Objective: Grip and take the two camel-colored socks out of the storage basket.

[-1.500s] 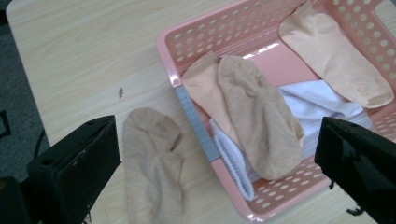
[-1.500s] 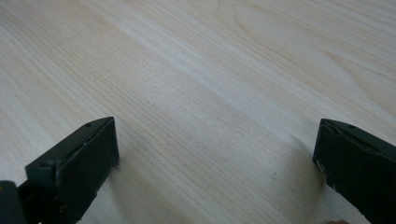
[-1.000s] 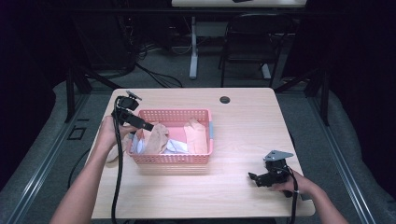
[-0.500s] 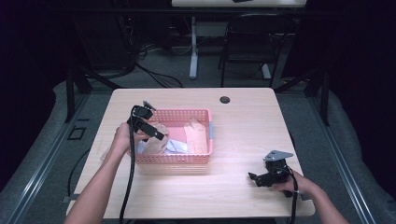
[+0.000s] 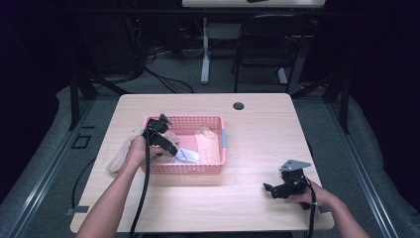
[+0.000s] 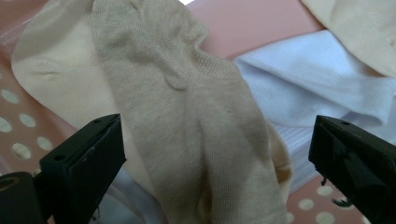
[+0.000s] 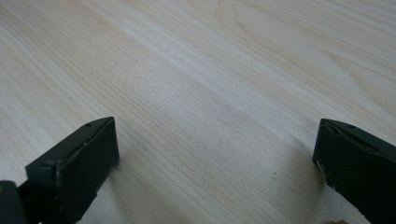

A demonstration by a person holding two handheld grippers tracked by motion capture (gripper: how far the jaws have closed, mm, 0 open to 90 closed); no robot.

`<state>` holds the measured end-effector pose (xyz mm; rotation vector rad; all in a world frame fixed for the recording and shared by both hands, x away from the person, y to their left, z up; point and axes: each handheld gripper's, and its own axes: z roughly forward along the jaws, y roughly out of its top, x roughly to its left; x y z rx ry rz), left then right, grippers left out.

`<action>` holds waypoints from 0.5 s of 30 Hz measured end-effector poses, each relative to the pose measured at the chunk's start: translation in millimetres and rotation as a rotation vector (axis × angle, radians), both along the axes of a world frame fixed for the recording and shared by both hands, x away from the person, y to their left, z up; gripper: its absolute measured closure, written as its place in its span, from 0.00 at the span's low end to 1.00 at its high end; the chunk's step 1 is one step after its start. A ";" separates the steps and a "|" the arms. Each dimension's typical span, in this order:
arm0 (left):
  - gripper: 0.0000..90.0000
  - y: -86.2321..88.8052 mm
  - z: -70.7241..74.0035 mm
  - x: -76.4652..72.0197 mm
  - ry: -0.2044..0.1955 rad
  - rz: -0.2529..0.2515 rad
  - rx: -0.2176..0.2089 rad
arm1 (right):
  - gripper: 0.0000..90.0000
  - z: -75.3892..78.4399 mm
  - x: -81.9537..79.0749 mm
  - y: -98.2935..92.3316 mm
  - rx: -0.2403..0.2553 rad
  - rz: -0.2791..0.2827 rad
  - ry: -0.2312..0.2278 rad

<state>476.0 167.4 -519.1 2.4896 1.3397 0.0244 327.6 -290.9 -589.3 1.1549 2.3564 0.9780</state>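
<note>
**Left hand-held gripper over basket, jaws wide astride beige sock**

Left hand-held gripper (image 5: 167,145) sits low inside the pink perforated plastic basket (image 5: 218,130), at its left end. Basket stands on the light wooden table (image 5: 257,129), left of centre, its long sides parallel to the table's near edge. In the left gripper view the jaws stand wide apart, having just closed a little; the beige knitted sock (image 6: 187,121) lies between them, pads not pressing on it. Sock drapes over a cream cloth (image 6: 51,79); a white folded cloth (image 6: 317,88) lies just beside it toward the right jaw. Pink basket floor shows beyond the sock. A peach folded cloth (image 5: 208,146) lies at the basket's right end, near the right wall. Another beige cloth piece (image 5: 119,156) lies on the table just outside the basket's left wall, near the table's left edge.

Right hand-held gripper (image 5: 271,189) rests near the table's near-right corner, jaws open with bare wood between them in the right gripper view. Well apart from the basket; open table between them.

Small round dark grommet (image 5: 238,106) near the far edge. Table's right half otherwise unoccupied surface.
</note>
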 end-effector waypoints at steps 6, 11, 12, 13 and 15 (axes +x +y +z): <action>0.20 -5.7 -6.8 1.5 0.023 -0.004 0.042 | 0.00 0.0 0.0 0.0 0.000 0.000 0.000; 0.43 -7.1 -11.4 2.9 0.038 -0.008 0.064 | 0.00 0.0 0.0 0.0 0.000 0.000 0.000; 0.45 -7.1 -11.4 2.9 0.038 -0.008 0.064 | 0.00 0.0 0.0 0.0 0.000 0.000 0.000; 0.50 -6.9 -11.2 4.2 0.033 -0.006 0.072 | 0.00 0.0 0.0 0.0 0.000 0.000 0.000; 0.55 -5.8 -10.8 5.2 0.033 -0.002 0.078 | 0.00 0.0 0.0 0.0 0.001 0.000 0.000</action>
